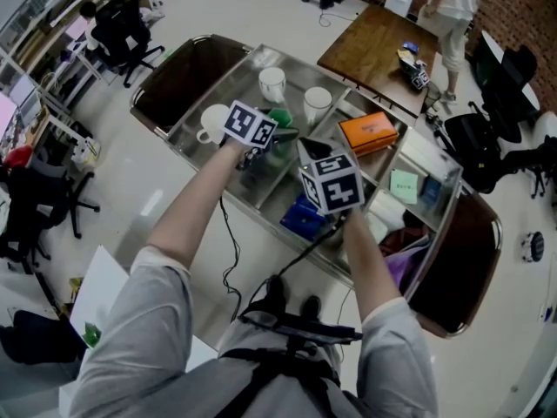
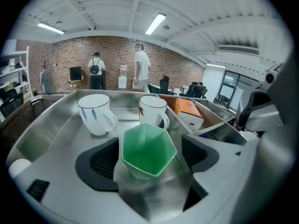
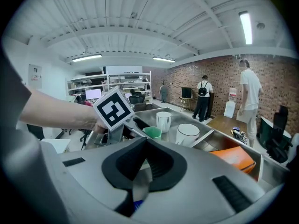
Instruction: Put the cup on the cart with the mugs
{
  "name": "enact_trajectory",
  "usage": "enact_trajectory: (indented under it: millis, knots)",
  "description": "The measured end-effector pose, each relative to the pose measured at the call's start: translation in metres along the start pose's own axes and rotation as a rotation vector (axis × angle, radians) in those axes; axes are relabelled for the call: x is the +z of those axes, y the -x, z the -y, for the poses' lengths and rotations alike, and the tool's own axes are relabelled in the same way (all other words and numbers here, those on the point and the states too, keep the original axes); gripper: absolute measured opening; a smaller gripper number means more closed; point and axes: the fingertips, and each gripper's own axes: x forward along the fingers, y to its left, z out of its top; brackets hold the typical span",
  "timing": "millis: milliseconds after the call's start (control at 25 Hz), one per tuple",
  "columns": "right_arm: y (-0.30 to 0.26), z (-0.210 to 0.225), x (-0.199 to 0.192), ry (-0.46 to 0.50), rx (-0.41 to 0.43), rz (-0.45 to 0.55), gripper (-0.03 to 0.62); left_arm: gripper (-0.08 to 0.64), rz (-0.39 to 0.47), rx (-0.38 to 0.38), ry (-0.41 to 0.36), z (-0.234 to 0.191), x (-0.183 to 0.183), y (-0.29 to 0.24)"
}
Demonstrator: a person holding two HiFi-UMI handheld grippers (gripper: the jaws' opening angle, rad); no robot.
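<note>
A green hexagonal cup point(image 2: 148, 150) stands upright on the steel cart's top tray point(image 2: 51, 129), just in front of two white mugs point(image 2: 96, 113) point(image 2: 153, 111). My left gripper point(image 2: 148, 158) is open around the cup, with a small gap between each pad and the cup's wall. In the head view the cup point(image 1: 279, 118) shows beside the left gripper point(image 1: 271, 140), near the mugs point(image 1: 272, 83) point(image 1: 317, 104). My right gripper point(image 1: 315, 152) hovers over the cart's middle, shut and holding nothing point(image 3: 145, 141). It looks across at the cup point(image 3: 152, 132).
A third white mug point(image 1: 213, 122) sits at the tray's left. An orange box point(image 1: 369, 132), a blue item point(image 1: 305, 218) and other packets fill the cart's right compartments. A wooden table point(image 1: 374, 46), a person point(image 1: 452, 7) and office chairs point(image 1: 487, 142) stand beyond.
</note>
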Motion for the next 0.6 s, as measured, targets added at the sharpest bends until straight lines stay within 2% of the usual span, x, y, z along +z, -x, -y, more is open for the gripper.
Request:
enact_trajectory:
  millis: [320, 600]
  knots:
    - [0.006, -0.001, 0.002, -0.010, 0.008, 0.009, 0.009, 0.426, 0.021, 0.053, -0.003, -0.003, 0.007, 0.014]
    - [0.024, -0.006, 0.000, 0.003, 0.025, 0.015, 0.009, 0.426, 0.041, 0.097, -0.030, 0.012, 0.012, 0.045]
